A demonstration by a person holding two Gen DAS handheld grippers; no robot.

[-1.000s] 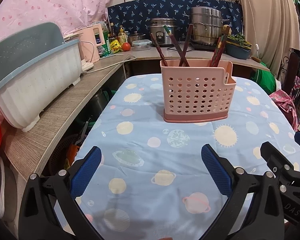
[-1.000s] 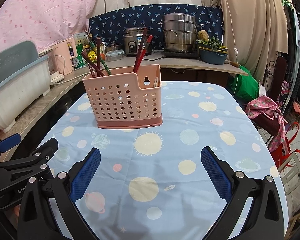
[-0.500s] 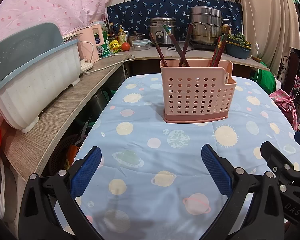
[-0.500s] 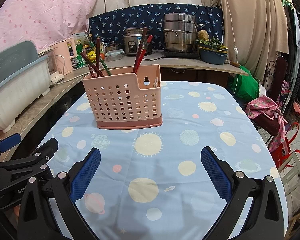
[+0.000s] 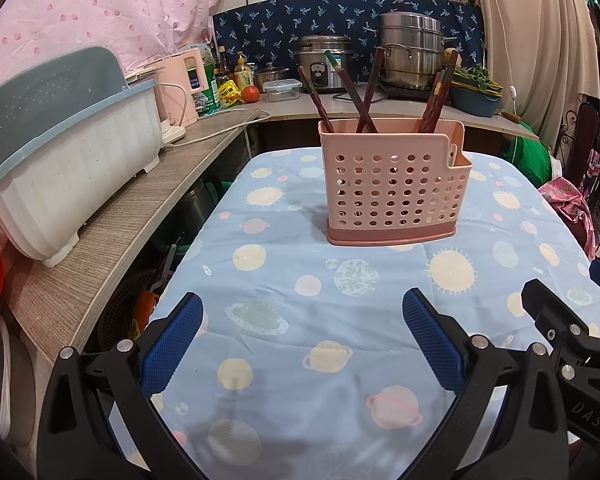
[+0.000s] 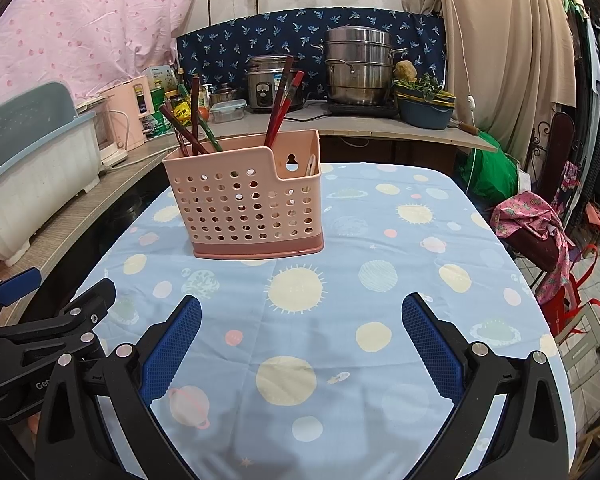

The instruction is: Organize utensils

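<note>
Nothing is seen to have shifted over the last second: the pink perforated plastic utensil caddy [image 5: 394,190] stands upright where it stood, mid-way along the bench under the pale blue planet-print cloth [image 5: 340,320]. The dark red wooden chopsticks [image 5: 364,92] are leaned inside it as before, and no loose utensil is visible on the cloth. The left gripper [image 5: 302,344] is held low at the near edge, fingers spread wide, nothing between them. The right gripper [image 6: 301,342] is kept likewise, wide and empty. The sorting is judged finished, or paused.
</note>
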